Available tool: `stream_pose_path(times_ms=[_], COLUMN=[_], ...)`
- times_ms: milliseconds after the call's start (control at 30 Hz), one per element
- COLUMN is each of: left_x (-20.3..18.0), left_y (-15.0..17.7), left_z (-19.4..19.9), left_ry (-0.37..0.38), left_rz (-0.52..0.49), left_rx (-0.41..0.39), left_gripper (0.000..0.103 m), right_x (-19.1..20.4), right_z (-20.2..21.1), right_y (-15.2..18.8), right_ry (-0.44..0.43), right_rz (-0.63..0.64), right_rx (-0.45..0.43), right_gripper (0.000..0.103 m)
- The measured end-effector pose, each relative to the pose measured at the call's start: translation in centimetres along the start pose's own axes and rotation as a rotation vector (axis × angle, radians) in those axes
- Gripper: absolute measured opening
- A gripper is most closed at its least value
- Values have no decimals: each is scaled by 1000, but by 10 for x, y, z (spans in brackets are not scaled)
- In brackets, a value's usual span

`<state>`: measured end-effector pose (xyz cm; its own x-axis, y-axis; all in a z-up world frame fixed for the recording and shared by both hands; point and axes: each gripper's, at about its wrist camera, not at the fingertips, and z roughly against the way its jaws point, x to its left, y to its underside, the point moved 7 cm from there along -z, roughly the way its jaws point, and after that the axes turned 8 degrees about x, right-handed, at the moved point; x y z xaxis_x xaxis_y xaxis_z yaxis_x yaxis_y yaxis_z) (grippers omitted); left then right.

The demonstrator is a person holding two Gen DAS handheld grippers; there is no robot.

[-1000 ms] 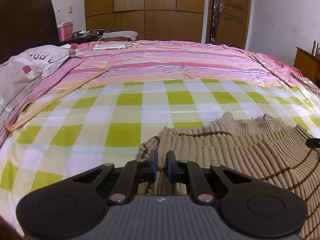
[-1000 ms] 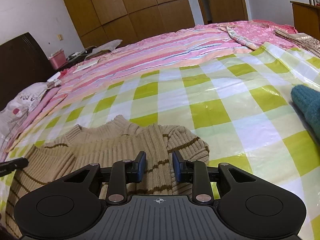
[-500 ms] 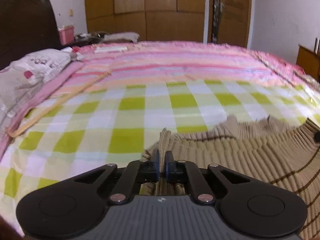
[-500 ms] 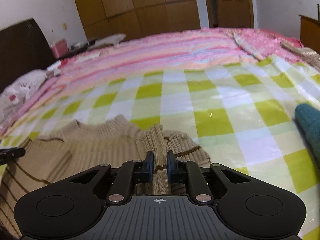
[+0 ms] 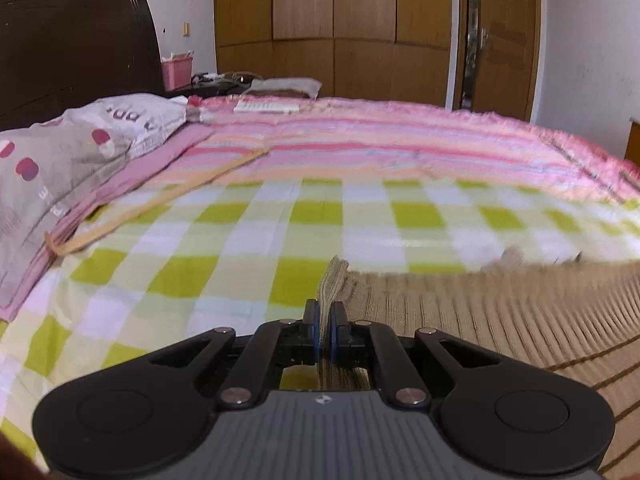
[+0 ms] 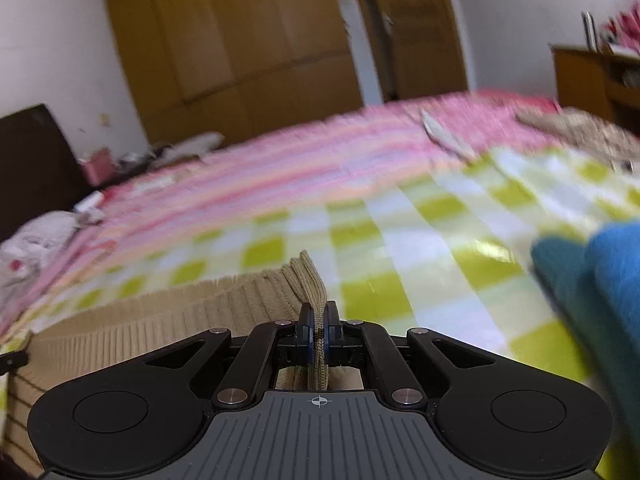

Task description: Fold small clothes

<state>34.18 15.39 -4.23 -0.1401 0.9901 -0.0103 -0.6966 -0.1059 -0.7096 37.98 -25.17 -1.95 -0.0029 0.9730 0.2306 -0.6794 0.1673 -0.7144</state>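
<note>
A beige ribbed sweater with thin brown stripes is held up off the green-checked sheet, stretched between both grippers. My left gripper is shut on the sweater's left edge. My right gripper is shut on the sweater's right edge; the cloth spreads away to the left. The tip of the left gripper shows at the far left of the right wrist view.
A blue-teal knitted garment lies on the sheet at the right. A grey spotted pillow and a pale wooden stick lie at the left. Pink striped bedding covers the far half; a wardrobe stands behind.
Both grippers closed on the sweater's edges and lifted it off the sheet. The views tilted upward and the right one is blurred by motion.
</note>
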Motion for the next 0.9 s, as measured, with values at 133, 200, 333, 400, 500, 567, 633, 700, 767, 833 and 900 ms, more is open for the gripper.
stream_pose_path(times_ms=[133,200,333,400,500,567,633,700,767,833,900], left_x=[2,2,1,2,2,0,0,2,4,6,7], left_y=[10,11,13,14,14,12,9,5,2,-1,-3], left_z=[-11,-14,-18,-17,-15,-11,-6,0,7,14,23], left_ry=[-16,-28,-61,-68,-76,-73,-74,-75,-67,-69,-69], left_rz=[-1,-6,-25,-21,-35,-40,-34,-21,-5,0,-3], left_rx=[8,6,-7,-12,-10,-7,-13,-21,-27,-36,-50], left_gripper=[15,15,17,21,24,24,26,29,32,33,33], right_x=[-6,-10,-15,-13,-13,-13,-12,-9,-8,-7,-6], right_z=[-22,-29,-35,-35,-34,-33,-30,-25,-18,-9,2], right_y=[17,22,24,26,28,27,25,23,20,17,13], right_ry=[51,62,71,75,72,61,48,43,46,43,40], right_rz=[27,29,16,27,36,33,30,43,54,51,50], right_rx=[33,40,45,37,33,42,56,54,45,33,13], right_gripper=[3,3,3,3,4,8,12,13,14,14,18])
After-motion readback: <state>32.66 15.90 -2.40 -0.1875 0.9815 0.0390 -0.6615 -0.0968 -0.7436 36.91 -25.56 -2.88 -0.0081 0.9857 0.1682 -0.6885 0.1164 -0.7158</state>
